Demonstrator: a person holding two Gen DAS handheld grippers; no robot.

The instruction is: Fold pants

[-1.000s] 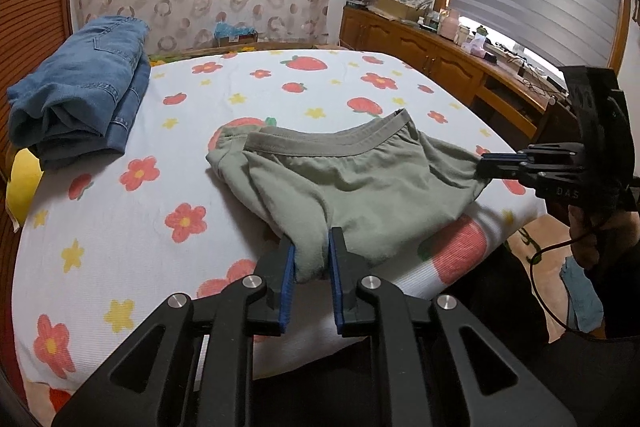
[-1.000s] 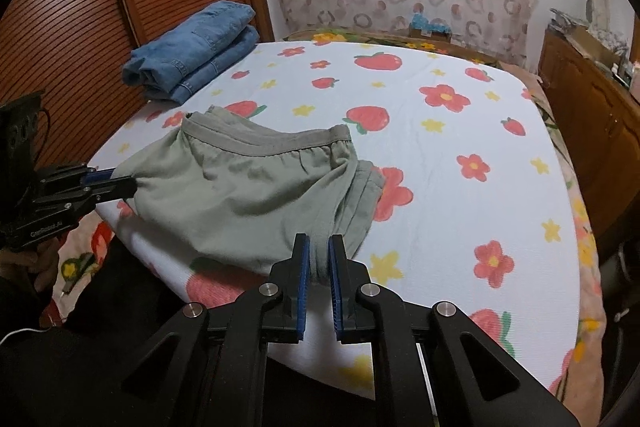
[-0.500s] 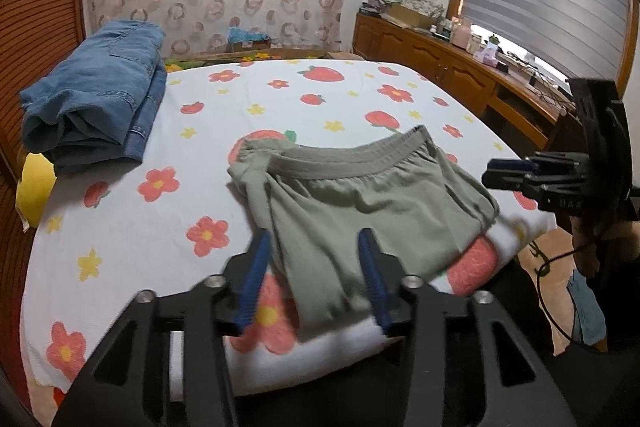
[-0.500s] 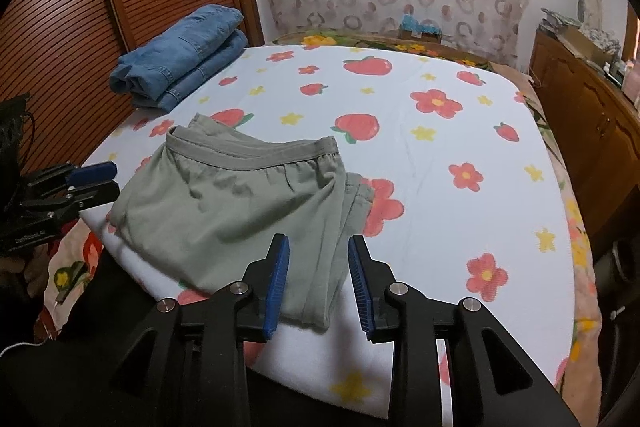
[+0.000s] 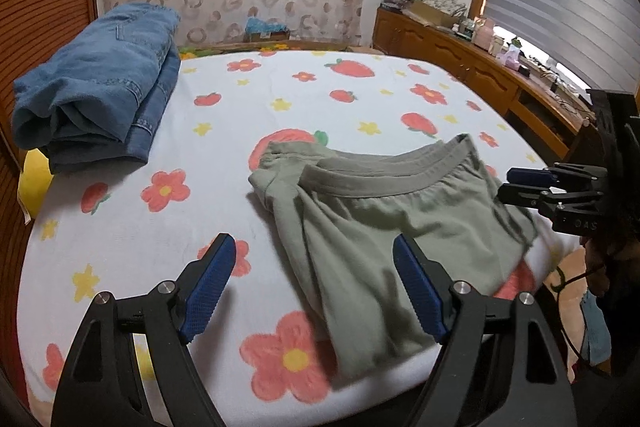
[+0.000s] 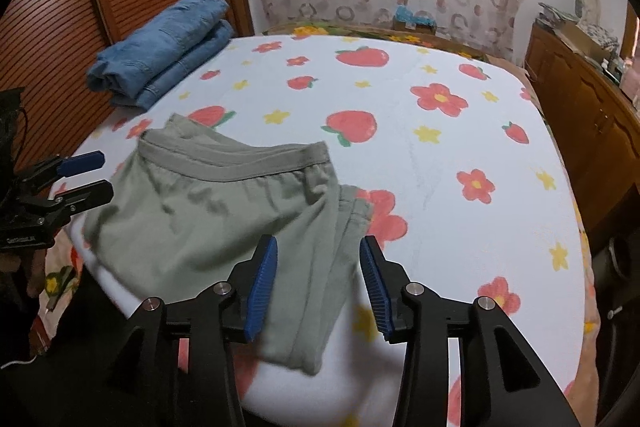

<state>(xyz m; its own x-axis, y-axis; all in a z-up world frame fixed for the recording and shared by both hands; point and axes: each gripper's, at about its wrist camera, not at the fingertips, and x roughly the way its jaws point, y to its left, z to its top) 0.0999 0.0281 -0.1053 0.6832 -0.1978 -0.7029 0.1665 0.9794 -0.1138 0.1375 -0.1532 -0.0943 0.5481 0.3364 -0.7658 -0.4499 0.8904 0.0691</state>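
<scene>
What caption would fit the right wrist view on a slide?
Right gripper, jaws just opened, above the folded green pants on the flowered bed; folded jeans behind.

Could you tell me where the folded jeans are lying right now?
The folded jeans lie at the bed's far left corner beside the wooden slatted door, apart from the green pants.

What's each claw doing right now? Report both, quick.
Left claw: open, just been opening, holding nothing; the green pants lie loose on the bed.
Right claw: open, just been opening, pants edge between the jaws but not gripped.
</scene>
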